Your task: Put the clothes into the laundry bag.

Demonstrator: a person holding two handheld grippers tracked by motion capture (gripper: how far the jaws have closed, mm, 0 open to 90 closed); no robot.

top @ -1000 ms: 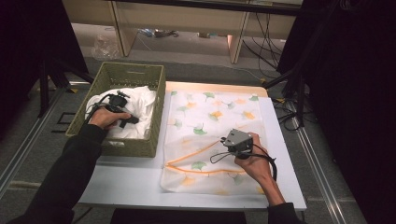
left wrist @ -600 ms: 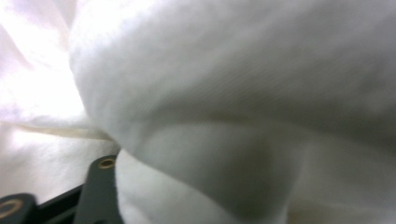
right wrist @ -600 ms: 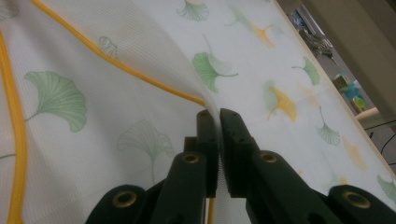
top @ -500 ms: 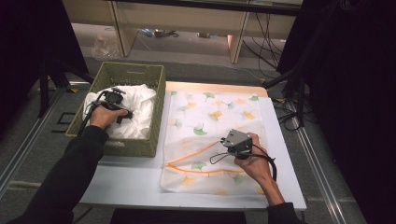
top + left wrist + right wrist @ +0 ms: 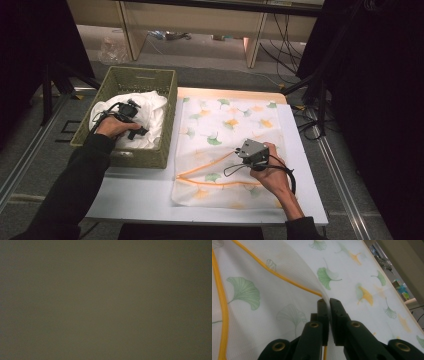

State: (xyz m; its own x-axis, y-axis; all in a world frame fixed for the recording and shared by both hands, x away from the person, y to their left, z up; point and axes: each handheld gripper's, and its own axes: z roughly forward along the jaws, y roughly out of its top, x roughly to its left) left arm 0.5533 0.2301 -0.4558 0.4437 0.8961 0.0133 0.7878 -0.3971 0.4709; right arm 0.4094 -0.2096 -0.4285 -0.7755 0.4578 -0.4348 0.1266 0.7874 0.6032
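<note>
At a white table, a person works two hand-held grippers over laundry. The right gripper has its jaws pinched together on a fold of a sheer mesh laundry bag, gripping the fabric right beside the bag's orange-trimmed opening; the mesh rises in a thin ridge from between the black jaws. The bag (white, printed with green and yellow ginkgo leaves) lies flat across the middle of the table, its orange-edged mouth near the person's side. In the high view the right gripper sits low over the near half of the bag, the right hand behind it and a black cable looping beside the wrist.

To the left of the bag, just beside it, stands a green woven basket with a white cloth bunched inside. The left gripper is down in the basket on top of that cloth, the left hand wrapped around its body. Its jaws have just been opening; whether any cloth lies between them cannot be told, since the tips are buried against the white fabric and the left gripper view is a blank grey-brown blur.
</note>
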